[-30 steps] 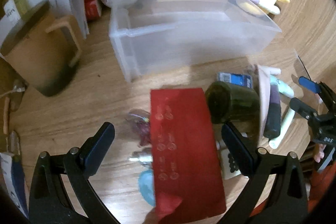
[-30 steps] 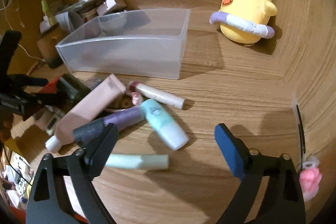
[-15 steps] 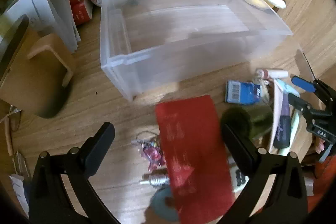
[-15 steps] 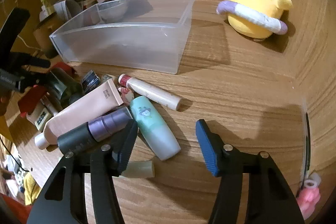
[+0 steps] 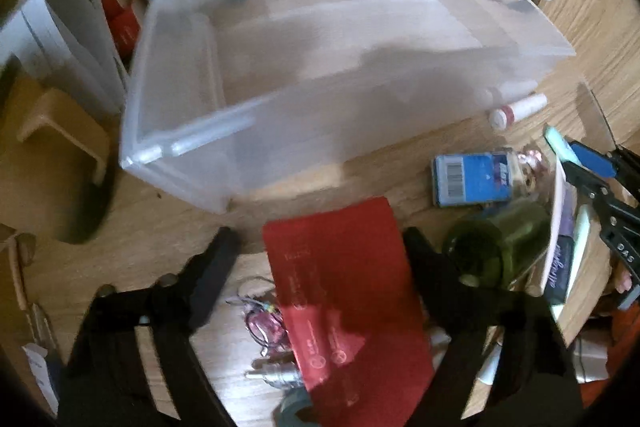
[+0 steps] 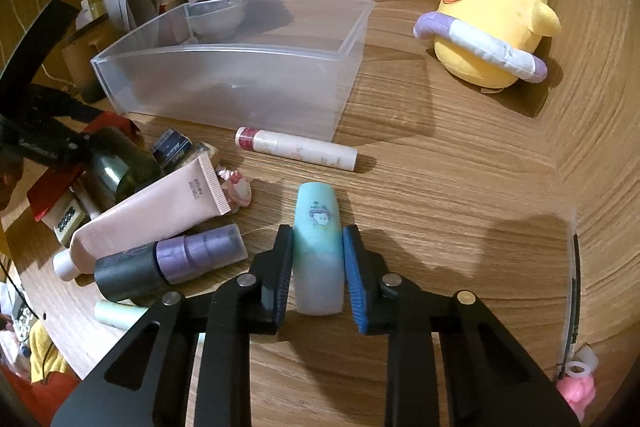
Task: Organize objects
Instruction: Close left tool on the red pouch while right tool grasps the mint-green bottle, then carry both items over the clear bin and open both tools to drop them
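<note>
Mint-green bottle (image 6: 318, 251) lies on the table between your right fingers (image 6: 285, 269), which have just closed onto it; lift it straight. Your left fingers (image 5: 430, 267), still closing, straddle the red packet (image 5: 344, 291) without gripping yet.

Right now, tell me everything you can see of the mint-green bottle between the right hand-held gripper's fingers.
The mint-green bottle is a small, rounded cylinder, seemingly plastic, teal at the far end and fading to pale white at the near end, with a little cartoon figure printed on its side. It lies on its side on the wooden table, pointing away from the camera. The right hand-held gripper has just been closing; its black and blue pads now press on both flanks. Nothing else touches it.
</note>
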A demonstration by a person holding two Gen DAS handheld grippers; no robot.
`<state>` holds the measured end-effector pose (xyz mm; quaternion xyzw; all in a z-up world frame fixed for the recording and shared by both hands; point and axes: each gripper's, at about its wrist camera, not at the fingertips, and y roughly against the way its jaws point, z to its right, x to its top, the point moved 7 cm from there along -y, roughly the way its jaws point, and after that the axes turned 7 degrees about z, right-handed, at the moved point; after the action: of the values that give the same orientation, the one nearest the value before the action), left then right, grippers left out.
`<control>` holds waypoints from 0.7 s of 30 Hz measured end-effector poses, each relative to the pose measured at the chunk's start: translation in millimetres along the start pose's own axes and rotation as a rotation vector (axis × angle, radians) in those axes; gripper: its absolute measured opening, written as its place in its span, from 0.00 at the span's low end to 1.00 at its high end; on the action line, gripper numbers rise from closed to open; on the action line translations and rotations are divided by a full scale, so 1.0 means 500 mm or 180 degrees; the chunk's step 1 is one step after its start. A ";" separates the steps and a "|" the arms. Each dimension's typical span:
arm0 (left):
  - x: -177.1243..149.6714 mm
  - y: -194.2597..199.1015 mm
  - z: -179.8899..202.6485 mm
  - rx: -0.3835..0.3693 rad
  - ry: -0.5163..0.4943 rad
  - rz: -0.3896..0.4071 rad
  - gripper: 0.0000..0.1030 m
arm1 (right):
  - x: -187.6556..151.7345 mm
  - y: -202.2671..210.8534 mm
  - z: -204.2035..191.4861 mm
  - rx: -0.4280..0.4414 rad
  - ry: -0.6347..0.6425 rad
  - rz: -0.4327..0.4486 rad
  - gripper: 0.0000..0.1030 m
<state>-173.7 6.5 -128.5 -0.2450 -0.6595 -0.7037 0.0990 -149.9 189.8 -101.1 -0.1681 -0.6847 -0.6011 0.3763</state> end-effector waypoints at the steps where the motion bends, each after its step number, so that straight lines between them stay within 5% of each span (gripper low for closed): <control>1: -0.001 0.001 0.001 -0.0009 0.0008 0.0002 0.67 | -0.001 0.002 0.001 -0.0001 -0.0012 0.0005 0.22; 4: -0.003 0.006 -0.003 -0.0013 0.0047 0.0052 0.55 | -0.001 0.008 0.006 0.0001 -0.0069 0.0051 0.22; 21: 0.007 0.179 -0.068 0.0105 0.0381 0.0848 0.55 | 0.080 0.090 0.019 0.0062 -0.0270 0.0598 0.22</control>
<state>-142.4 -36.2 -48.3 -0.2862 -0.6256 -0.6867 0.2347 -148.6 199.8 -40.9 -0.2533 -0.6870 -0.5489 0.4033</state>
